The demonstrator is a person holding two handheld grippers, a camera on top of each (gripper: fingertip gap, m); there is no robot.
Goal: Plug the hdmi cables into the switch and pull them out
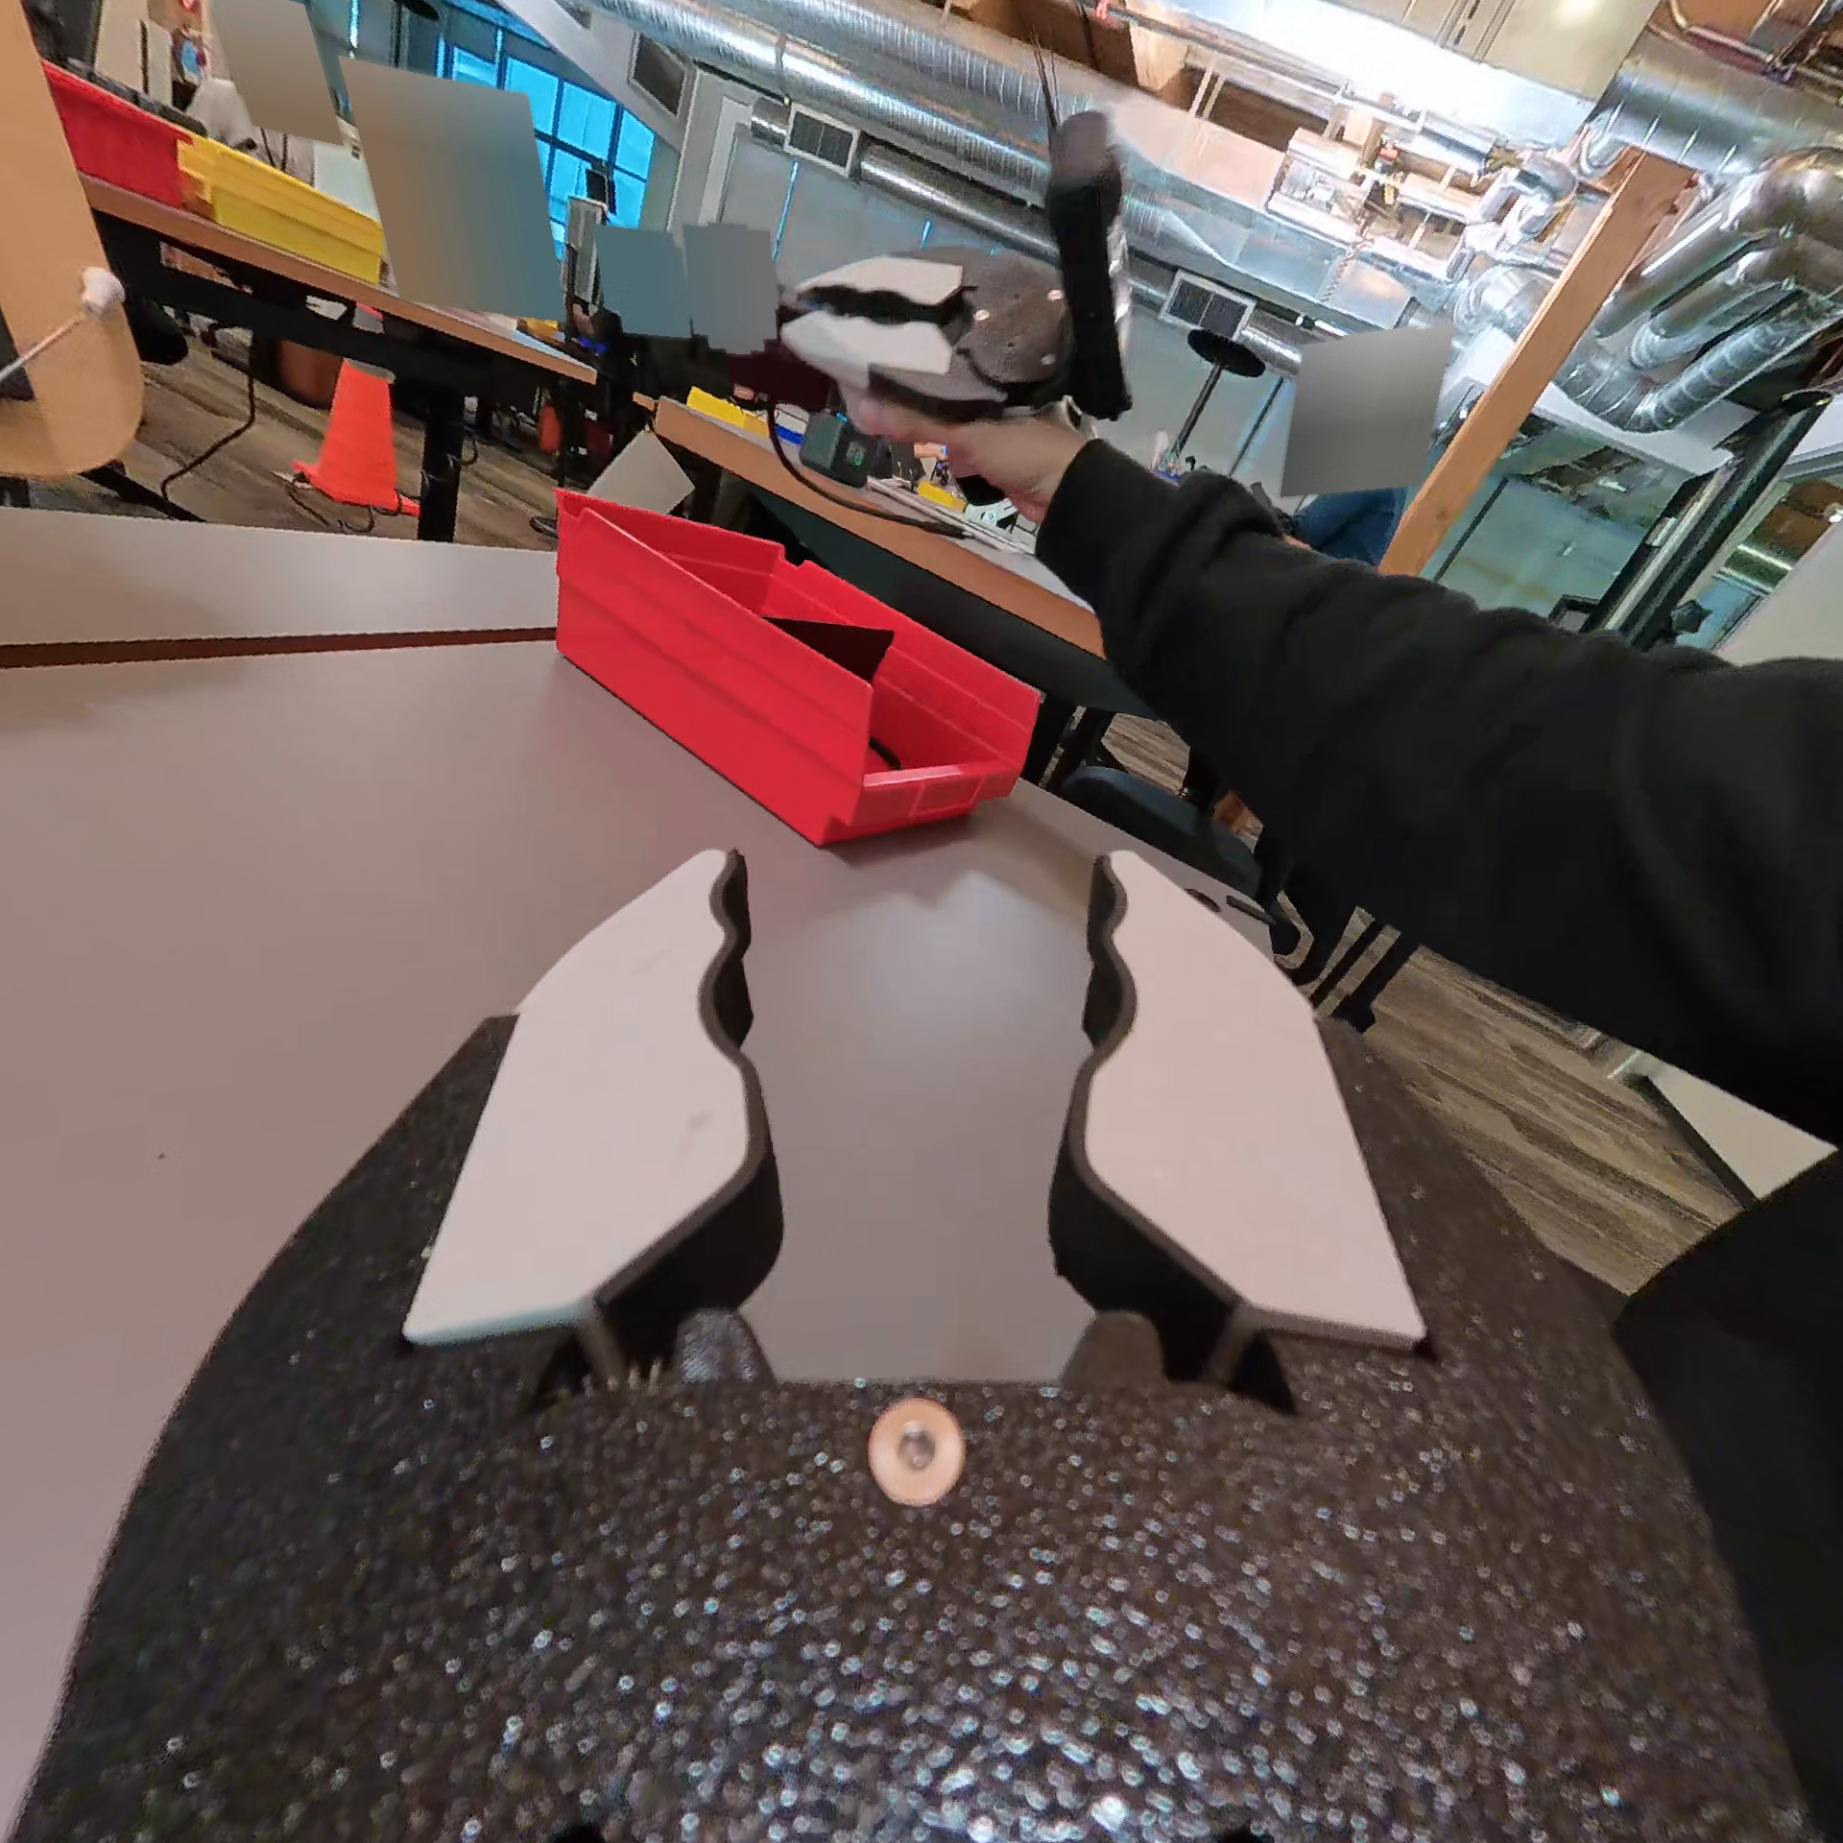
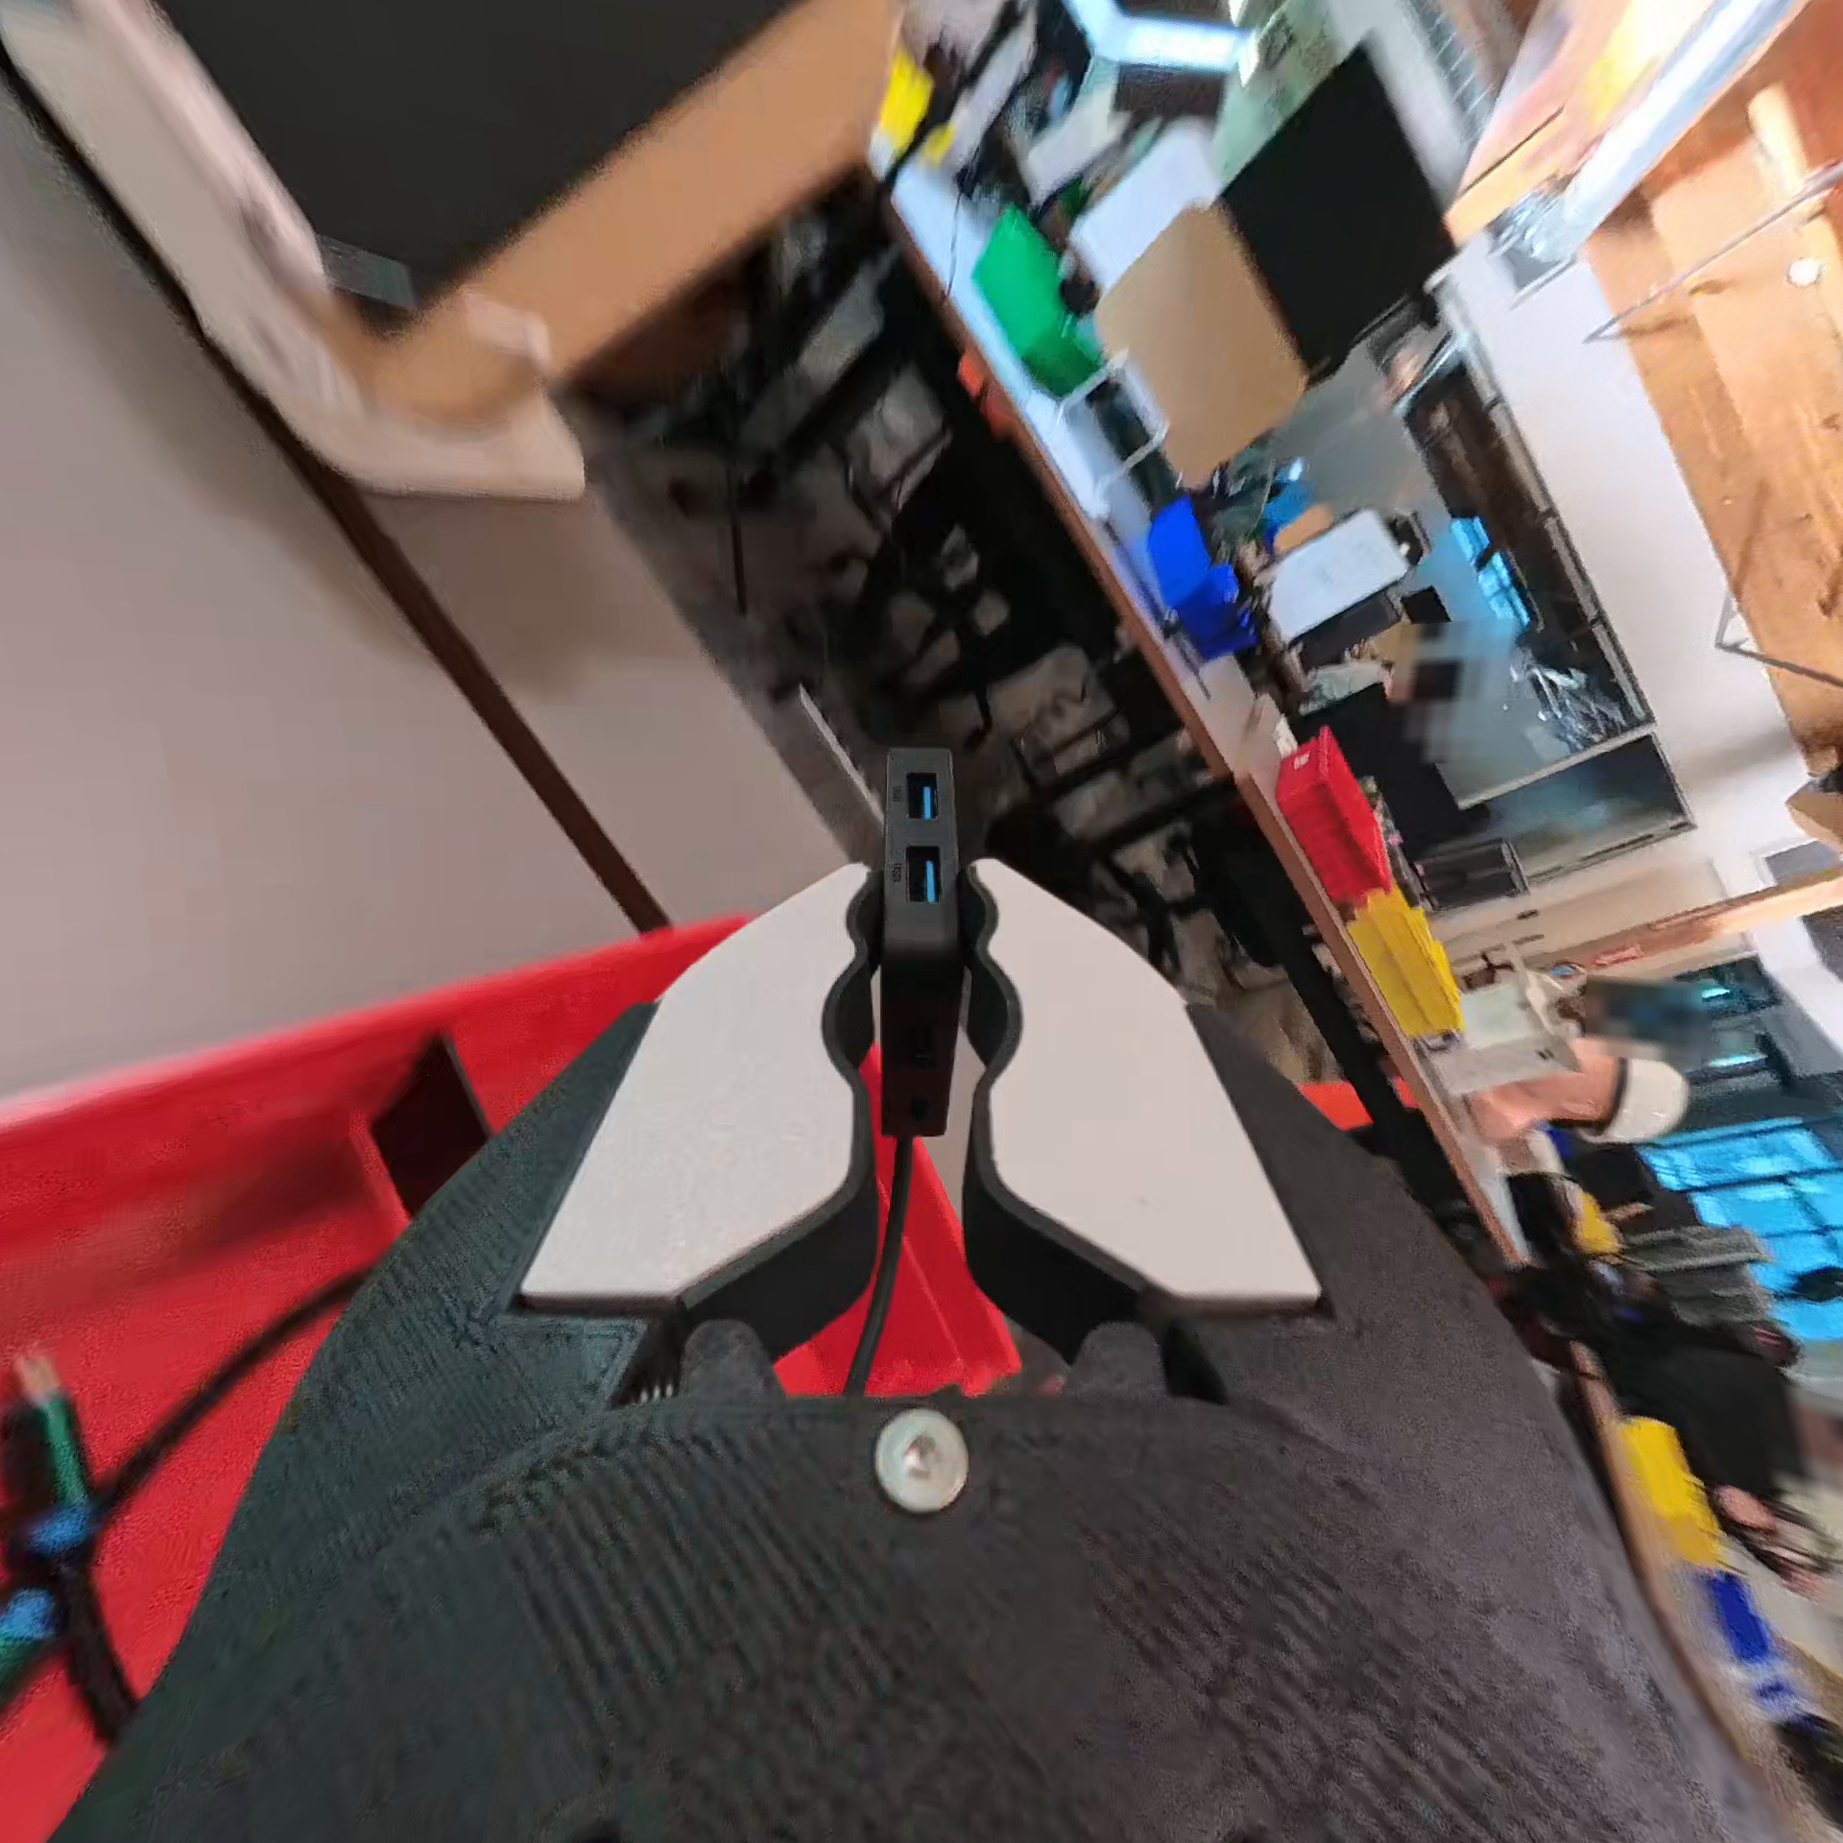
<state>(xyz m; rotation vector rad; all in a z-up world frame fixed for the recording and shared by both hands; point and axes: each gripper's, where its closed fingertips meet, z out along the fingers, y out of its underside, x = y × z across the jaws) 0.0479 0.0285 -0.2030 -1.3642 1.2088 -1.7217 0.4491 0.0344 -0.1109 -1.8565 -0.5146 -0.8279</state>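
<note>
left claw (image 1: 916, 898): spread wide, nothing held, hung low over table (image 1: 249, 898)
right claw (image 2: 920, 903): clamped on switch (image 2: 920, 937), raised over bin (image 1: 778, 678)
step: judged as setup; nothing plugged yet
next: a cable must be fetched by the free claw and lined up with a port
cables: braided one (image 2: 60, 1516) seen in bin, right view only
left view only: arm (image 1: 1446, 798), bin whole
</note>
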